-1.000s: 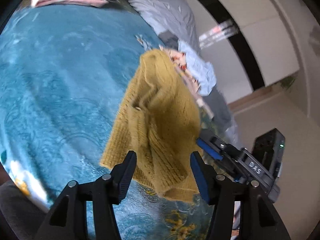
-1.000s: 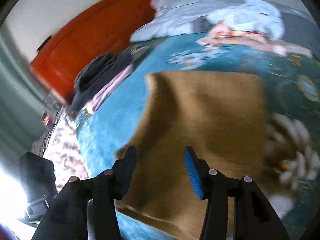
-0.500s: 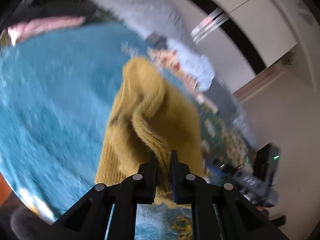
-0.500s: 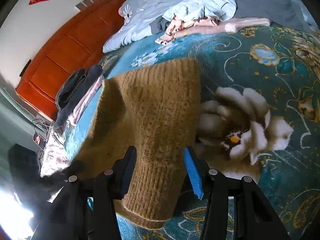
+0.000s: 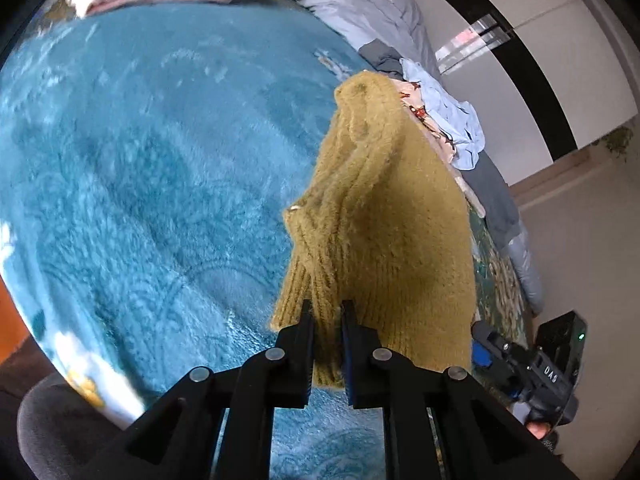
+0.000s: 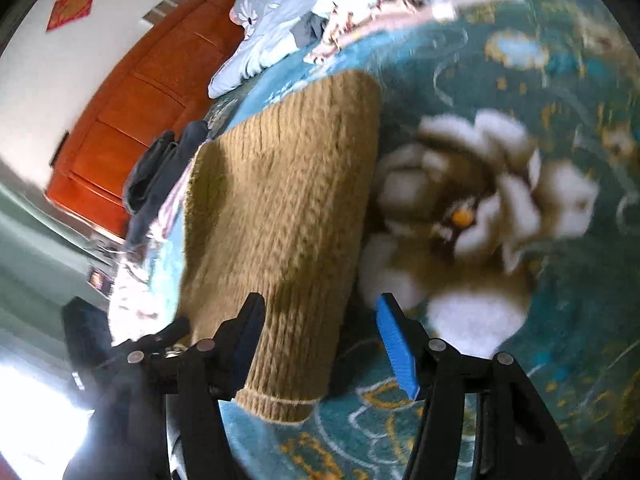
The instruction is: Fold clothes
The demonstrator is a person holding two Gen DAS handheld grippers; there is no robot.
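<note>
1. The left gripper [image 5: 327,322] sits at the bottom centre of the left wrist view, its jaws clenched on a ribbed edge of the mustard sweater [image 5: 384,216].
2. From that pinch the sweater rises through the centre-right of the frame, bunched and lifted above the teal blanket [image 5: 140,168].
3. In the right wrist view the right gripper [image 6: 320,320] is released, jaws wide apart at the bottom centre, blue pad [image 6: 396,344] on the right finger.
4. The sweater [image 6: 280,216] fills the middle of that frame, its ribbed hem reaching down between the open fingers, nearer the left one; whether it touches them I cannot tell.
5. A white flower pattern [image 6: 480,216] on the blanket lies just right of the sweater.
6. A pile of pale blue and pink clothes [image 6: 340,4] lies at the top; an orange wooden headboard [image 6: 140,92] stands upper left.
7. The right gripper also shows at the lower right of the left wrist view.
</note>
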